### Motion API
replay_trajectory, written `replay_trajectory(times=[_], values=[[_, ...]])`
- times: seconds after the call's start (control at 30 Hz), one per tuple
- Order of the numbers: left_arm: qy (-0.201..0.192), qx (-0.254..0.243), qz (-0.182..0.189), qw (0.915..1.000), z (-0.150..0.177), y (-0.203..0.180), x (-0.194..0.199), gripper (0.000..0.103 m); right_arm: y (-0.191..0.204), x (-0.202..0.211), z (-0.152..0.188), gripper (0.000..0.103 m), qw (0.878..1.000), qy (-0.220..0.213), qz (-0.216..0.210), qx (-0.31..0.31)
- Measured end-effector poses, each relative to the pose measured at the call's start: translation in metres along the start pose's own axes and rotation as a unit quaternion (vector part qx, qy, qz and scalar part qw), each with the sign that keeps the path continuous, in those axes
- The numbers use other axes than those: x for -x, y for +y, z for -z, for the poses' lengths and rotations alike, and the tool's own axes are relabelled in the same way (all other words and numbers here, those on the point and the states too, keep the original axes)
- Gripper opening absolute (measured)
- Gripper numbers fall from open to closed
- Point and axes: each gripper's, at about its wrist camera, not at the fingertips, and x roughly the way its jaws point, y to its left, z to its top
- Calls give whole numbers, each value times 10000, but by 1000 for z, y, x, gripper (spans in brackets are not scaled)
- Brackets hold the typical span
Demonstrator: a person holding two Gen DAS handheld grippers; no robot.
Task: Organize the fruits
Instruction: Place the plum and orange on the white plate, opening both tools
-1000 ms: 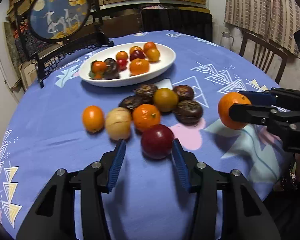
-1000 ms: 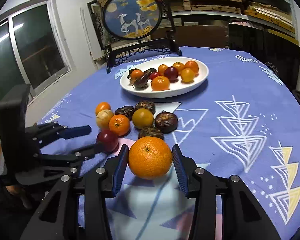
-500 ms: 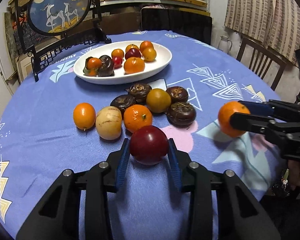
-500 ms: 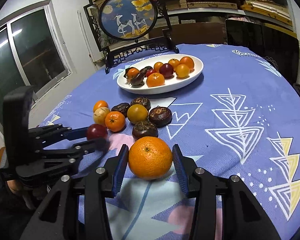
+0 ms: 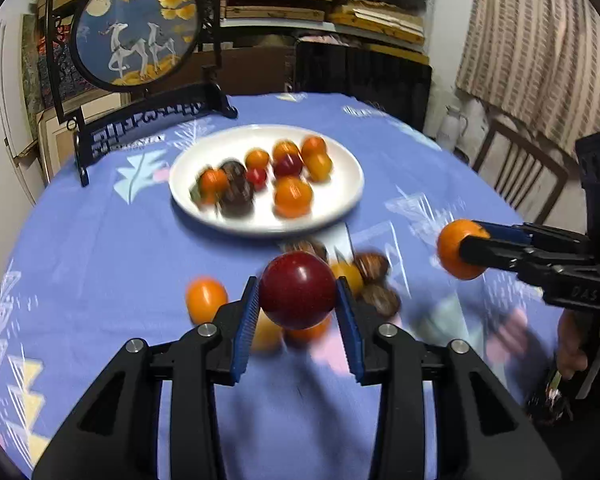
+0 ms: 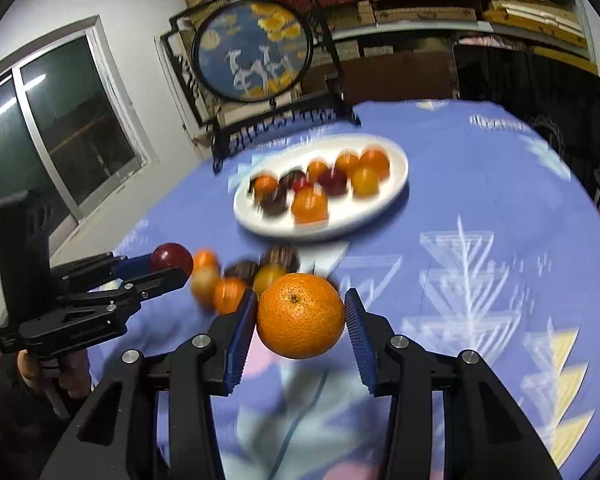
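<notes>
My left gripper [image 5: 298,300] is shut on a dark red round fruit [image 5: 297,289] and holds it off the blue tablecloth. My right gripper [image 6: 300,320] is shut on a large orange [image 6: 300,321], also lifted clear of the cloth. Each gripper shows in the other's view: the right one with its orange [image 5: 458,249] at the right, the left one with the red fruit [image 6: 171,258] at the left. A white oval plate [image 5: 340,200] with several fruits lies farther back. Loose fruits [image 6: 230,282] lie blurred on the cloth below the held ones.
A round painted screen on a black stand [image 5: 138,28] rises behind the plate. A wooden chair [image 5: 516,168] stands past the table's right edge. A person's hand [image 6: 66,376] grips the left tool's handle. Shelves fill the back wall.
My left gripper closed on the red fruit and lifted it off the cloth. My right gripper rose with its orange. Both views now sit higher, with the plate nearer the centre.
</notes>
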Motion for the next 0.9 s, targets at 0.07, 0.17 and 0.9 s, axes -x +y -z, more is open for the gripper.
replay_trajectory(times=[0.07, 0.17, 0.9], values=[[-63, 20, -78, 9999, -20, 9, -8, 37, -5, -4, -22, 45, 10000, -55, 6, -41], [-81, 55, -182, 9998, -52, 24, -28, 37, -9, -21, -62, 45, 9999, -113, -63, -12], [548, 376, -596, 9960, -148, 97, -197, 56, -55, -233, -185, 51, 9989, 327, 121, -317]])
